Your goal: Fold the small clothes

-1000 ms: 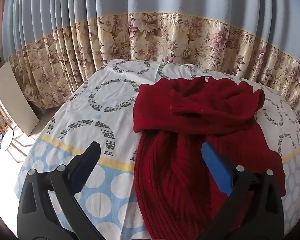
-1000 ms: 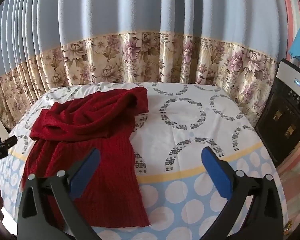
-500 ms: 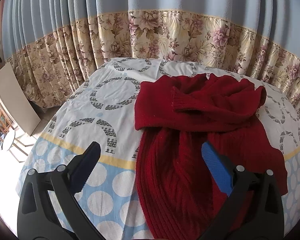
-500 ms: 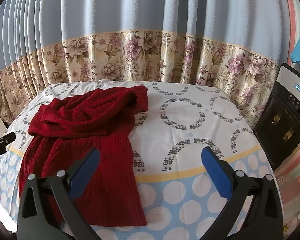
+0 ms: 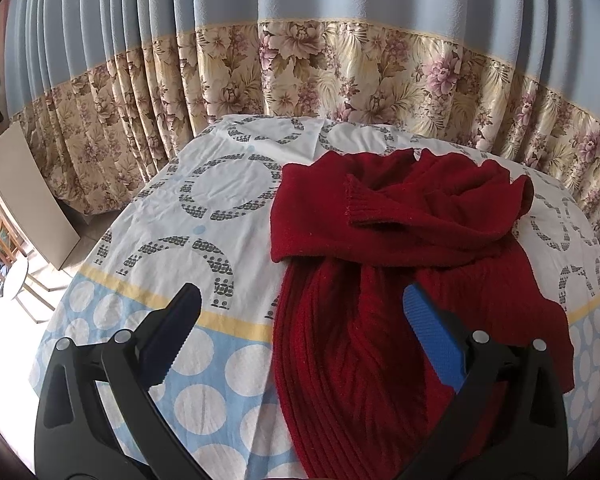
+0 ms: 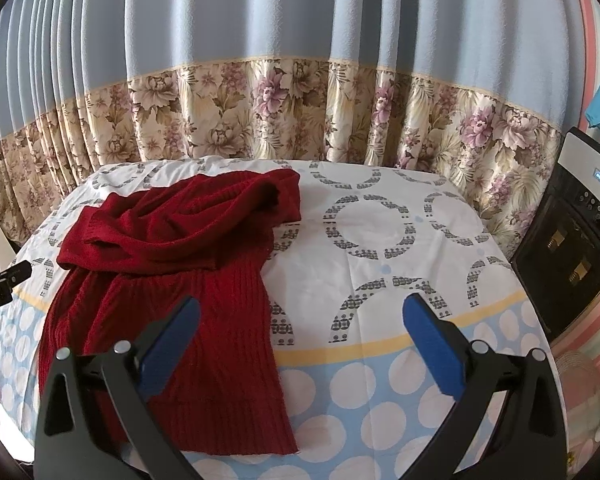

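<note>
**Mira:** Knitwear first. From the left wrist view, the red knitted sweater (image 5: pixel 380 280) lies on the table's patterned cloth (image 5: pixel 220 208), toward the right side. Its top part is folded and bunched at the far end, with one ribbed cuff (image 5: pixel 354 200) lying on top. The ribbed body runs toward the near edge and hangs over it. The left gripper (image 5: pixel 300 320) hovers above the near part with jaws wide apart and nothing between them.

**Jon:** How will it handle, do you think?

**Mira:** Soft and limp, I judge, and rather thick. It will sag and stretch if it is lifted by one point only. The knit is not slippery, so a pinch should hold.

**Jon:** And the right wrist view?

**Mira:** There the sweater (image 6: pixel 172 280) is on the left half of the table, and the right half of the cloth (image 6: pixel 380 240) is bare. The hem (image 6: pixel 244 446) lies flat at the near edge. The right gripper (image 6: pixel 300 328) is also wide and empty, above the sweater's right border. The tip of the left gripper (image 6: pixel 4 276) shows at the far left edge.

**Jon:** Where to take hold?

**Mira:** I would pinch the two hem corners, one per gripper, taking both layers. The bunched sleeves may shift when the body moves, so this needs slow work.
</note>
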A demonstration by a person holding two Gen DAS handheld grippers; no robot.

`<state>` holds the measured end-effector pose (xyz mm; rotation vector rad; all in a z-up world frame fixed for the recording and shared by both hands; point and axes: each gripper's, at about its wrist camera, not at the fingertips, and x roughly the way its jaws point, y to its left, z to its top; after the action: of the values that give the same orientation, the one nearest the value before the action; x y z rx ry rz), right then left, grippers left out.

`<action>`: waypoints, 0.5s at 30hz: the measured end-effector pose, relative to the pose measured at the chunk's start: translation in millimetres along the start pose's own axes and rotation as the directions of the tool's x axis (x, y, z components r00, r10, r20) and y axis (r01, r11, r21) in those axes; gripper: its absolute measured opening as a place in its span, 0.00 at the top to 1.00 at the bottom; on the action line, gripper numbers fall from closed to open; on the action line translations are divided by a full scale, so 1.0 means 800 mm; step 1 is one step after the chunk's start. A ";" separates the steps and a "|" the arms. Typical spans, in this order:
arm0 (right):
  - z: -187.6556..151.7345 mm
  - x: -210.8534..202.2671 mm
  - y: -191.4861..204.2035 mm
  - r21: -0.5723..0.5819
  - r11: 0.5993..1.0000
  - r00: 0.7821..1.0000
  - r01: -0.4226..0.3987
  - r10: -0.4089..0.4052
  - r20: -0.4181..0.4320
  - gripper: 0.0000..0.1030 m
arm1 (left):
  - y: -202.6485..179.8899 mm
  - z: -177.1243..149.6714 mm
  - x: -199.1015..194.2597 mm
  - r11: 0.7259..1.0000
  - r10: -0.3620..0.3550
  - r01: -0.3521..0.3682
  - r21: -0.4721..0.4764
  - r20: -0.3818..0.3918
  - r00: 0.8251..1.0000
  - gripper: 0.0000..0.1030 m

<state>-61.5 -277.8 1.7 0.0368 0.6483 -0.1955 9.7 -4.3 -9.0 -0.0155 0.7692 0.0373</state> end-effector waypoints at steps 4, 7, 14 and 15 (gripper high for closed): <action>0.002 0.001 0.000 -0.001 1.000 1.000 0.004 -0.004 -0.002 0.02 | 0.003 0.000 0.002 1.000 -0.013 0.013 -0.002 0.008 1.000 0.03; 0.008 0.004 0.006 -0.009 1.000 1.000 0.017 -0.017 0.002 0.02 | 0.008 0.000 0.004 1.000 -0.028 0.028 -0.012 0.010 1.000 0.03; 0.008 0.013 0.018 -0.035 0.999 1.000 -0.021 0.020 -0.002 0.02 | 0.011 0.001 0.003 1.000 -0.007 0.007 -0.012 0.028 1.000 0.03; 0.007 0.014 0.019 -0.043 0.999 1.000 -0.019 0.019 -0.004 0.02 | 0.011 0.000 0.003 1.000 -0.005 0.006 -0.014 0.029 1.000 0.03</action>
<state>-46.3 -265.5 -1.0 0.0023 0.6549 -0.1629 11.2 4.3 -10.3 -0.0305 0.7397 0.0375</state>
